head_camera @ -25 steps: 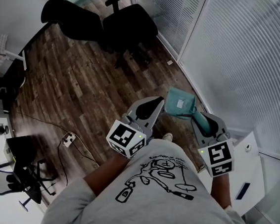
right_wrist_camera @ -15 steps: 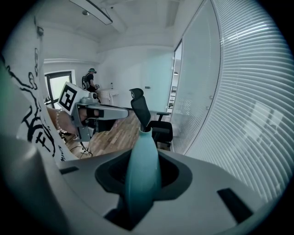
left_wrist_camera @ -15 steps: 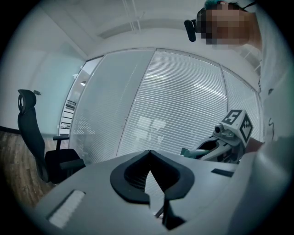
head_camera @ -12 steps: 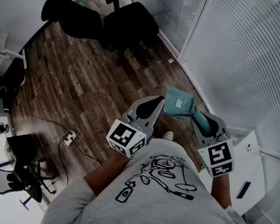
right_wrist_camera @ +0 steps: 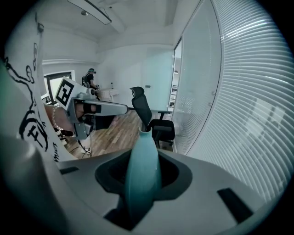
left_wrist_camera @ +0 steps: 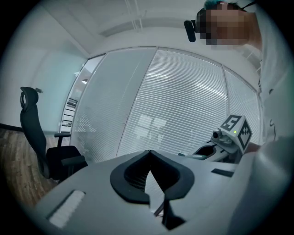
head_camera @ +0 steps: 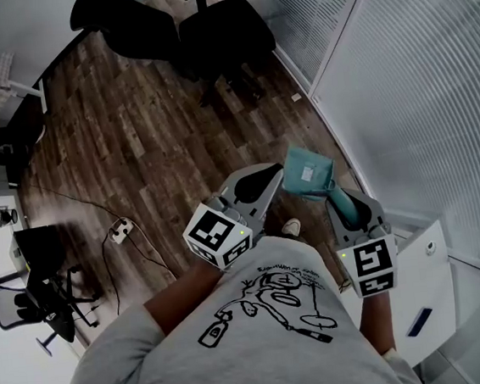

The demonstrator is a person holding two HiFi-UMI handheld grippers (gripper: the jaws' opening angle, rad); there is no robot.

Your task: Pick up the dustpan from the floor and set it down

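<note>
The teal dustpan (head_camera: pixel 308 174) hangs in the air above the wooden floor, its pan pointing away from me. My right gripper (head_camera: pixel 341 202) is shut on its handle (right_wrist_camera: pixel 142 176), which runs up between the jaws and fills the gap. My left gripper (head_camera: pixel 268 175) is held just left of the pan, apart from it; its jaws meet at the tips with nothing between them (left_wrist_camera: pixel 149 158). The left gripper view shows the right gripper's marker cube (left_wrist_camera: pixel 237 131) but not the dustpan.
Two black office chairs (head_camera: pixel 207 37) stand further along the wooden floor. A glass wall with blinds (head_camera: pixel 418 100) runs along the right. A white cabinet (head_camera: pixel 421 287) sits by my right side. A power strip with cable (head_camera: pixel 121 233) lies on the floor at left.
</note>
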